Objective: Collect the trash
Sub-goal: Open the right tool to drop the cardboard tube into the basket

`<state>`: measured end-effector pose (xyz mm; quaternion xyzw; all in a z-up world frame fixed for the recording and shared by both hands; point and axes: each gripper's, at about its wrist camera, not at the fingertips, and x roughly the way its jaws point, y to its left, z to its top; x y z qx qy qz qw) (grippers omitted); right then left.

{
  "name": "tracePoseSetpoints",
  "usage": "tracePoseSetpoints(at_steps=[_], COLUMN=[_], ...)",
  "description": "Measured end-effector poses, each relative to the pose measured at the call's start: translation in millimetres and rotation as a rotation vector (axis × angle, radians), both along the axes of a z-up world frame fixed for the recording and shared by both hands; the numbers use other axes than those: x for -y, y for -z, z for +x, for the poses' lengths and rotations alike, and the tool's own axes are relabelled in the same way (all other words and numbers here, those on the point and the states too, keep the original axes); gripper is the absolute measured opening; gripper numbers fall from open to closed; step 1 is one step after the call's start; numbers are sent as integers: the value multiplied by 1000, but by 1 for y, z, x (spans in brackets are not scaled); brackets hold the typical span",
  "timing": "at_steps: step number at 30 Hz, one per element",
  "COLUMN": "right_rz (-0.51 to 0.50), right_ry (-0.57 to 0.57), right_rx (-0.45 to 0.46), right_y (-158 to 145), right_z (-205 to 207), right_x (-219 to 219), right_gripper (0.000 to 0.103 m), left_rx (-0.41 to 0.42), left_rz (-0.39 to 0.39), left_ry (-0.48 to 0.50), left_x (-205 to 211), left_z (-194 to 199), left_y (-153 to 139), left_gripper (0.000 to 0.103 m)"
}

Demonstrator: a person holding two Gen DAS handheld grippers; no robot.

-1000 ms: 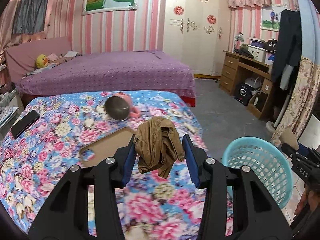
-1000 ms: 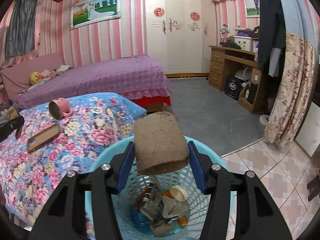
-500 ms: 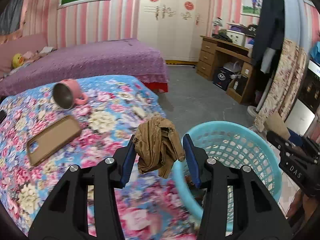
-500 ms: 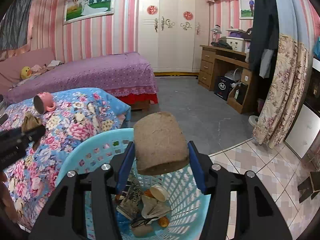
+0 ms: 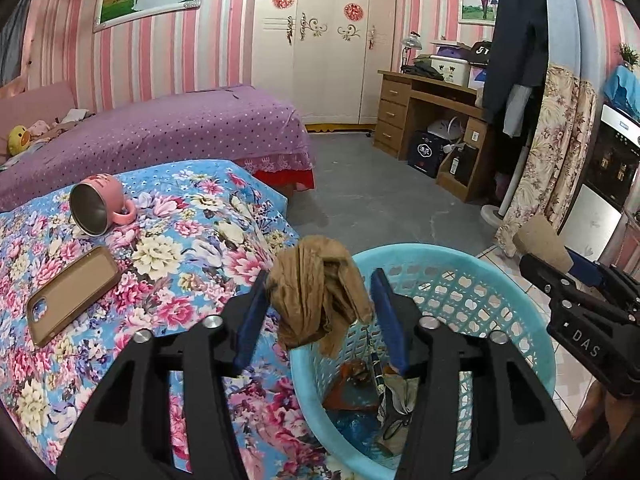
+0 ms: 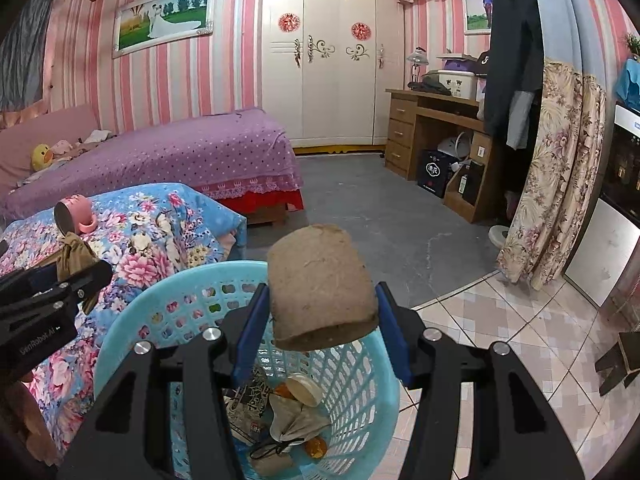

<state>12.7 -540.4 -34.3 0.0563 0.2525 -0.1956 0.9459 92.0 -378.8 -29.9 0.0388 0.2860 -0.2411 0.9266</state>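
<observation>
While over basket (image 6: 132,320), both loads (image 6: 320,284) gripped.

White letters "DAS" stand on the black plastic body of the right gripper (image 5: 576,280), seen from the left wrist camera. From the right wrist camera, "GenRobot.AI" reads in small white letters on the black plastic body of the left gripper (image 6: 76,276). The white logo on the black box (image 6: 434,172) under the brown wooden desk (image 6: 436,100) is too small to read.
</observation>
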Motion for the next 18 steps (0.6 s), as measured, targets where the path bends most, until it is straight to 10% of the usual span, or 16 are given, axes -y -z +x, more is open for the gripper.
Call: tracePoseSetpoints(at_steps=[5, 7, 18], right_rz=[-1, 15, 10], right_ry=[-3, -9, -48], right_rx=[6, 17, 69], right_y=[1, 2, -19], right_z=[4, 5, 5], right_x=[-3, -5, -47], right_gripper=[59, 82, 98], left_rx=[29, 27, 75], left_rz=[-2, -7, -20], left_ry=[-36, -48, -210], left_x=[-12, -20, -119], left_z=[0, 2, -6], left_y=[-5, -9, -38], left_gripper=[86, 87, 97])
